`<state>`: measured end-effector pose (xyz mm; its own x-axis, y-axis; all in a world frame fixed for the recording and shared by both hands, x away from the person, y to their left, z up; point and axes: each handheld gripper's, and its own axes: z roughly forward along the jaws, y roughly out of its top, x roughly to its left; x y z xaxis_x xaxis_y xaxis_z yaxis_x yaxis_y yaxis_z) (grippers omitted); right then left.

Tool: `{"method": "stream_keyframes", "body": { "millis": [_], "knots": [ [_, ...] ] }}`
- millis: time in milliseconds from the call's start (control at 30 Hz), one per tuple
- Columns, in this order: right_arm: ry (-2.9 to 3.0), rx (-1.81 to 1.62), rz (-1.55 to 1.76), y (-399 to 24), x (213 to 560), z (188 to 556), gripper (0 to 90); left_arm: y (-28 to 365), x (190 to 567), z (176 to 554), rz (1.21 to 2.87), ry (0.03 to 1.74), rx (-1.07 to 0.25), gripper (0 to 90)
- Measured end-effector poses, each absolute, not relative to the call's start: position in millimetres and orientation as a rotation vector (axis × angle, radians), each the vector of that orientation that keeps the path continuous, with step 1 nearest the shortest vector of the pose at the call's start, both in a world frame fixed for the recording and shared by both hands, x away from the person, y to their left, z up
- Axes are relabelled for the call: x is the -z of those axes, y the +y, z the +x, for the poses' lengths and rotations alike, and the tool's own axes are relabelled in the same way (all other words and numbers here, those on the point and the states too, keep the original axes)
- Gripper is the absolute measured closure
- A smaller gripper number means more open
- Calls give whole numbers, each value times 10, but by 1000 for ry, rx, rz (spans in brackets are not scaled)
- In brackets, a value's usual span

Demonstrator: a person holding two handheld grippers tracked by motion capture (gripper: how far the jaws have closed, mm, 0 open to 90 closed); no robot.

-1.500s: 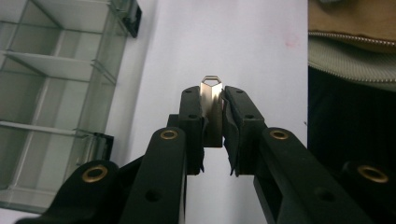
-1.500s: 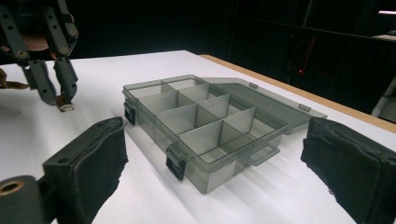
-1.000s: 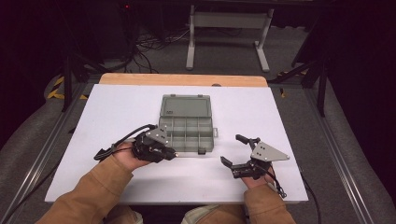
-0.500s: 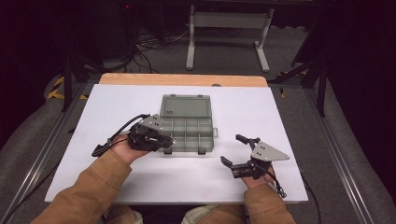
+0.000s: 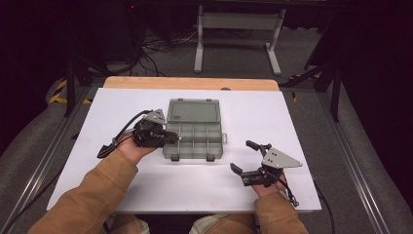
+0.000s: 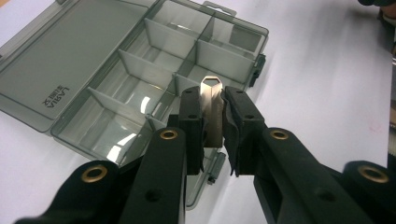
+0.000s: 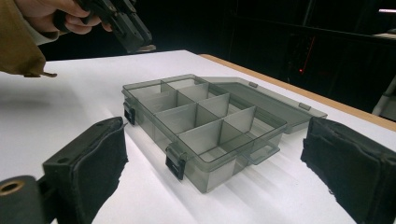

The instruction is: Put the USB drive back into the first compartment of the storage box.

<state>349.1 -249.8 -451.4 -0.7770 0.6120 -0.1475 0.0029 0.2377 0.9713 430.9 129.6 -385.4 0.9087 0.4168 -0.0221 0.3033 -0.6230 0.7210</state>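
Nearest me, my right gripper [image 5: 246,158] rests low on the white table [image 5: 302,122], jaws spread wide w/ nothing between them, facing the latch side of the box; it hasn't shifted over the last second.

Next out, my left gripper [image 5: 171,138] is clamped on a small silver metal piece [image 6: 211,108] — flat, w/ a pointed looped tip, prob. a USB stick or clip; can't say which. A second ago this gripper sat at the near-left corner of the grey compartment box [image 5: 195,141]; now it's further in, jaw tips over the box's left-hand cells. Judgement: carry nearly done, drop into a cell is next.

Box lies mid-table, lid [image 5: 194,110] folded open flat on the far side, all cells seen look empty.

Hard to make out: the piece's lower half is hidden between the pads; exact cell beneath it isn't clear — dividers are see-through.
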Motion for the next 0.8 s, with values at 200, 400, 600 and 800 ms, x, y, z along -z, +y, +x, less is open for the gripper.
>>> {"method": "stream_keyframes", "body": {
  "millis": [200,400,600,800],
  "knots": [
    [2008,-1573,558,-2498,4515,3492,63,1332,3892,4427,2262,571,-188,784],
    [2011,-1569,560,-2496,4516,3491,64,1362,3943,4539,2244,626,-188,784],
    [2011,-1570,559,-2498,4515,3491,63,1378,3988,4616,2234,670,-191,784],
    [2011,-1571,559,-2498,4513,3487,64,1383,4030,4693,2222,701,-195,784]
  ]
}}
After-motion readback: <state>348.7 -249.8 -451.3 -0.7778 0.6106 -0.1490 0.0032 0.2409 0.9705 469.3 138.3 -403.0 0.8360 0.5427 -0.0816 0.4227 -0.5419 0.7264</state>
